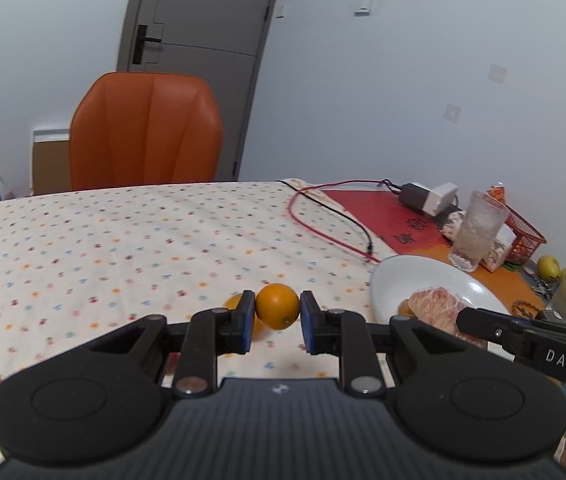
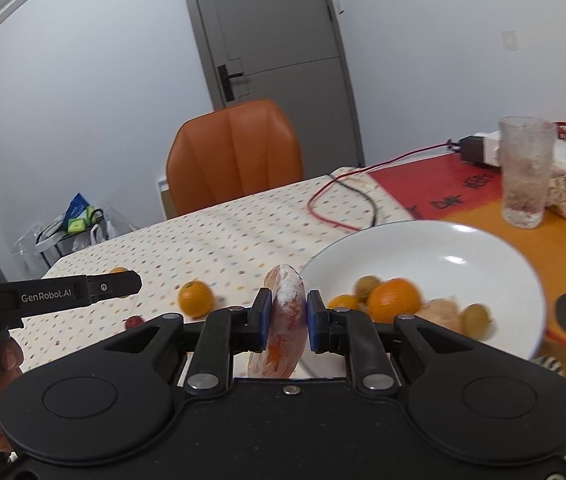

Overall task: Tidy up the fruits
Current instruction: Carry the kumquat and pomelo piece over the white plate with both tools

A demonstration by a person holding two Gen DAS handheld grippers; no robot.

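Between the blue pads of the left gripper (image 1: pixel 277 316) sits an orange (image 1: pixel 277 305), clamped, over the dotted tablecloth (image 1: pixel 123 248); a second orange (image 1: pixel 233 303) lies just left behind it. Right gripper (image 2: pixel 289 316) is clamped on a peeled pomelo segment (image 2: pixel 286 312), just left of the white plate (image 2: pixel 443 252) holding oranges (image 2: pixel 394 299) and small green fruits (image 2: pixel 477 318).

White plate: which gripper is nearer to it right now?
Right. The right gripper, shut on a peeled citrus segment, sits at the white plate rim; the left gripper is off to the plate's left.
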